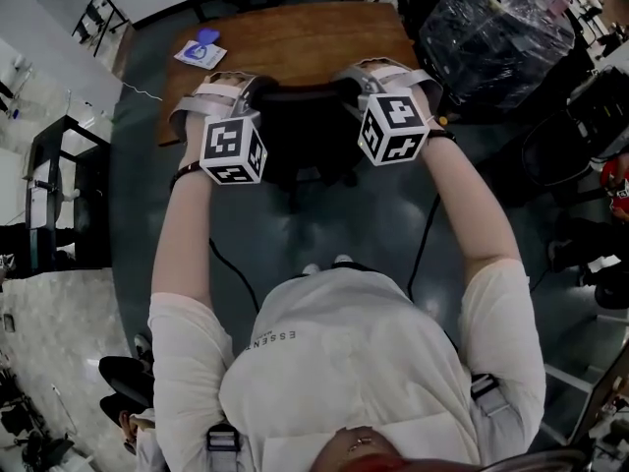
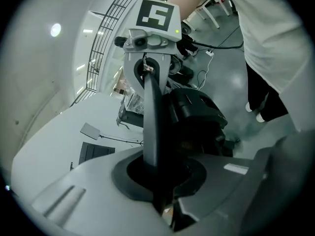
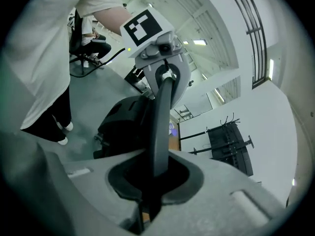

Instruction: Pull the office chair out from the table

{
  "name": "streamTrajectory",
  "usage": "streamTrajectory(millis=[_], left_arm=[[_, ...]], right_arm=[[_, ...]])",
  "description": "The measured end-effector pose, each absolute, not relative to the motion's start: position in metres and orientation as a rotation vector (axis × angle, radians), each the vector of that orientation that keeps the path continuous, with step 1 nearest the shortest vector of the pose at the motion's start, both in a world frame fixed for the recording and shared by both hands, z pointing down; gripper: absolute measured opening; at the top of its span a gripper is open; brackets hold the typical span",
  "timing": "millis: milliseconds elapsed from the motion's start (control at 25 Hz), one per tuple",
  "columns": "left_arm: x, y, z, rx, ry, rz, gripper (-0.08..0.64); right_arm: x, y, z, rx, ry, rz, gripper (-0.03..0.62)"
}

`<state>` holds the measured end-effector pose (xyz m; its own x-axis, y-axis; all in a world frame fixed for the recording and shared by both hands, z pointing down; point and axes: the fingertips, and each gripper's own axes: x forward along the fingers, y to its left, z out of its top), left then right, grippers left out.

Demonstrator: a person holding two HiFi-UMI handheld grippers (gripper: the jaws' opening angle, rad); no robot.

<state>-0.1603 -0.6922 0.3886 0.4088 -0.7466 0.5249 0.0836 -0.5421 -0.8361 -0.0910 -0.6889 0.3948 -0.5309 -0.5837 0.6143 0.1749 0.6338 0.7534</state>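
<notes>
The black office chair stands tucked against the near edge of the brown wooden table. My left gripper clamps the left part of the top edge of its backrest, and my right gripper clamps the right part. In the left gripper view the thin backrest edge runs between the jaws of the left gripper, which are shut on it, with the right gripper at its far end. The right gripper view mirrors this: the backrest edge sits pinched in the right gripper.
A blue and white item lies on the table's left part. A plastic-wrapped dark bundle stands at the upper right. Black cables trail on the grey floor beside my legs. Another black chair sits at lower left.
</notes>
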Motion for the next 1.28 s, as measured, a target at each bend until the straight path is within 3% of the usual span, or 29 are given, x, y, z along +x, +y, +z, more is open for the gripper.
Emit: streamTrajectory(millis=[1280], left_arm=[[-0.131, -0.574, 0.385, -1.788, 0.671, -1.276, 0.04]], right_arm=[[-0.062, -0.574, 0.392, 0.271, -1.911, -1.045, 0.015]])
